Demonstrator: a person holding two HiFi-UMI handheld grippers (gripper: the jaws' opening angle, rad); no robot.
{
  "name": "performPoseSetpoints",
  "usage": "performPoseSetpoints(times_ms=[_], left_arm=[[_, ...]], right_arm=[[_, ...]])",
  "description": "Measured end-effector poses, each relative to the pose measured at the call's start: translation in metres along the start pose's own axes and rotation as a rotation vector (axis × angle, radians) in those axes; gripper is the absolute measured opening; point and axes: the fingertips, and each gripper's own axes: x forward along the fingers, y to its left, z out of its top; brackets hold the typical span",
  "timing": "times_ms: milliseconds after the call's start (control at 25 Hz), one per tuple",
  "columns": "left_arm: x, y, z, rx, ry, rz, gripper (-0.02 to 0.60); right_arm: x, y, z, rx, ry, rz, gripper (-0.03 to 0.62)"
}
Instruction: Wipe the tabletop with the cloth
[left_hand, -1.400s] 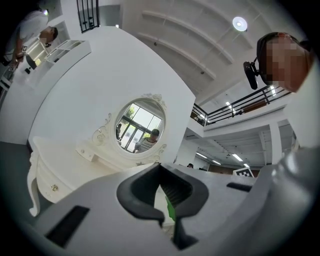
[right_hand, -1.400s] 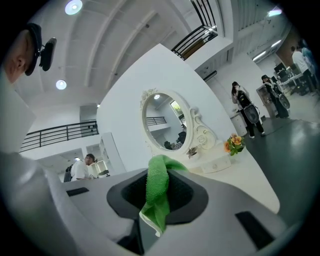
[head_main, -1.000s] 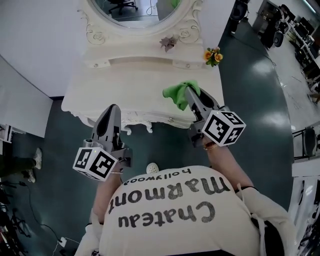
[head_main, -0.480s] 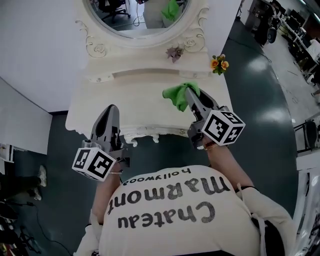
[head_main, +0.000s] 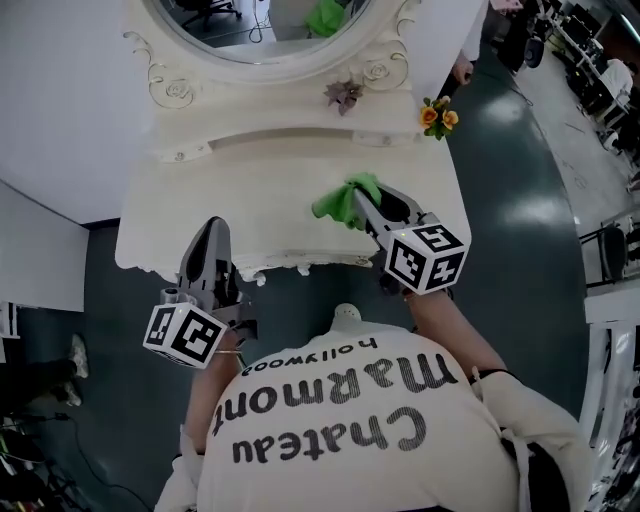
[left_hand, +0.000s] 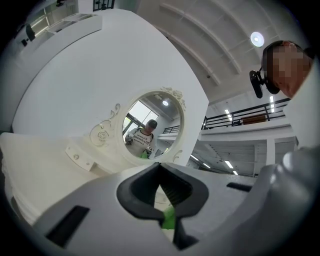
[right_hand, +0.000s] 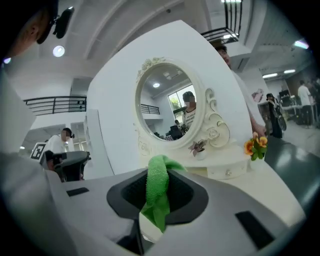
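The green cloth (head_main: 336, 198) lies bunched on the right half of the white tabletop (head_main: 220, 190), and my right gripper (head_main: 358, 202) is shut on it. In the right gripper view the cloth (right_hand: 157, 192) hangs folded between the closed jaws. Over the table's front left edge, my left gripper (head_main: 213, 230) is shut and holds nothing. Its own view looks up at the mirror past its jaws (left_hand: 160, 172), with a sliver of the green cloth (left_hand: 168, 218) showing below them.
An oval mirror (head_main: 260, 25) in an ornate white frame stands at the back of the table. On the raised shelf are a small purple plant (head_main: 343, 93) and orange flowers (head_main: 435, 115). Dark floor (head_main: 520, 200) surrounds the table.
My right gripper has slid the cloth a little to the left along the tabletop. My head view has shifted, so the table sits higher and further left. The left gripper has barely moved.
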Motion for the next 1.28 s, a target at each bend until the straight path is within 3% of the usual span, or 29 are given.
performPoseSetpoints(times_ms=[120, 560, 800, 1040, 1280], left_arm=[[0.009, 0.011, -0.006, 0.024, 0.025, 0.018, 0.008], [0.047, 0.043, 0.008, 0.055, 0.01, 0.12, 0.008], [0.042, 0.064, 0.017, 0.067, -0.009, 0.209, 0.008], [0.032, 0.078, 0.022, 0.073, -0.019, 0.275, 0.008], [0.025, 0.086, 0.023, 0.074, -0.024, 0.309, 0.008]], right_arm=[[0.016, -0.017, -0.011, 0.089, 0.026, 0.003, 0.084], [0.112, -0.066, -0.011, 0.104, 0.141, 0.105, 0.084], [0.158, -0.079, -0.007, -0.002, 0.18, 0.133, 0.083], [0.201, -0.087, -0.07, -0.116, 0.384, 0.112, 0.083], [0.224, -0.087, -0.111, -0.178, 0.515, 0.103, 0.083]])
